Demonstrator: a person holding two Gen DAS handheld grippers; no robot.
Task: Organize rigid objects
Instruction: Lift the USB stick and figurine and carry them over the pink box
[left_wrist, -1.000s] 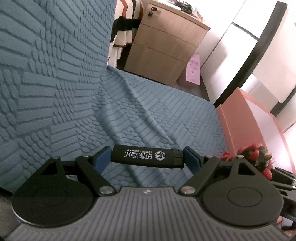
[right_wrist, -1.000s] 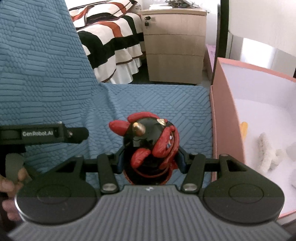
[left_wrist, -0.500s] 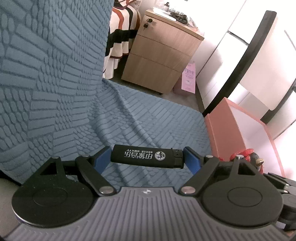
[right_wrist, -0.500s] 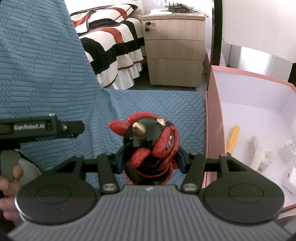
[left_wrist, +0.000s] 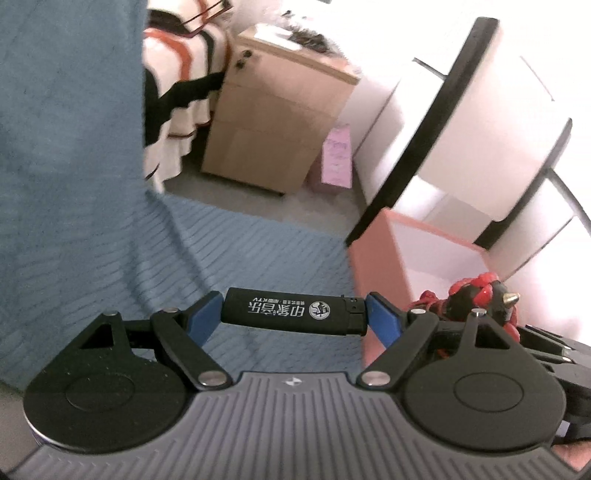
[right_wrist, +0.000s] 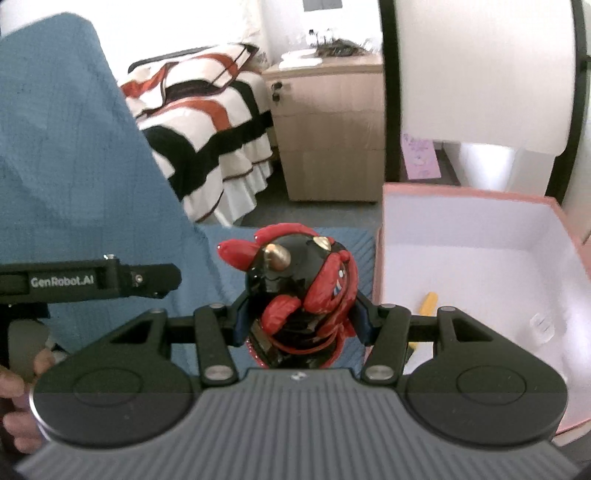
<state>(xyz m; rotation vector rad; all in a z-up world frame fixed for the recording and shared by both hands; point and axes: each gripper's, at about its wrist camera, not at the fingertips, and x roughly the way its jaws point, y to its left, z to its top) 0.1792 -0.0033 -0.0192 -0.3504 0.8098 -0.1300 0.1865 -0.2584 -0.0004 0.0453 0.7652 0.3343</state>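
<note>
In the left wrist view our left gripper (left_wrist: 295, 314) pinches a black lighter (left_wrist: 295, 312) end to end, its blue pads (left_wrist: 207, 314) pressed on both ends, the lighter lying crosswise with white print on its side; that grip is unchanged from a second ago. What differs is the backdrop: the blue textured cover (left_wrist: 240, 266) now sits lower and blurred beneath the lighter, and more of the room shows above it. At ten o'clock hangs the blue draped backrest (left_wrist: 66, 129); at twelve o'clock we now see the striped bedding (left_wrist: 173, 96) and the wooden drawer cabinet (left_wrist: 273, 122) in full, where earlier only their lower parts showed. At three o'clock the pink box (left_wrist: 373, 266) shows its near wall, and the red and black figurine (left_wrist: 476, 295) peeks over our gripper's right arm.

In the right wrist view the other gripper's black bar is at nine o'clock, with fingers of a hand (right_wrist: 22, 373) at eight o'clock. At centre our right gripper (right_wrist: 301, 317) clamps the figurine (right_wrist: 303, 280) by its sides, upright, as before; it now hangs over the far edge of the cover, just beside the box. At three o'clock the box (right_wrist: 376, 280) shows far more of its white inside, with a yellow stick (right_wrist: 428, 301) lying near its left wall; the white fuzzy piece seen earlier is out of sight.
</note>
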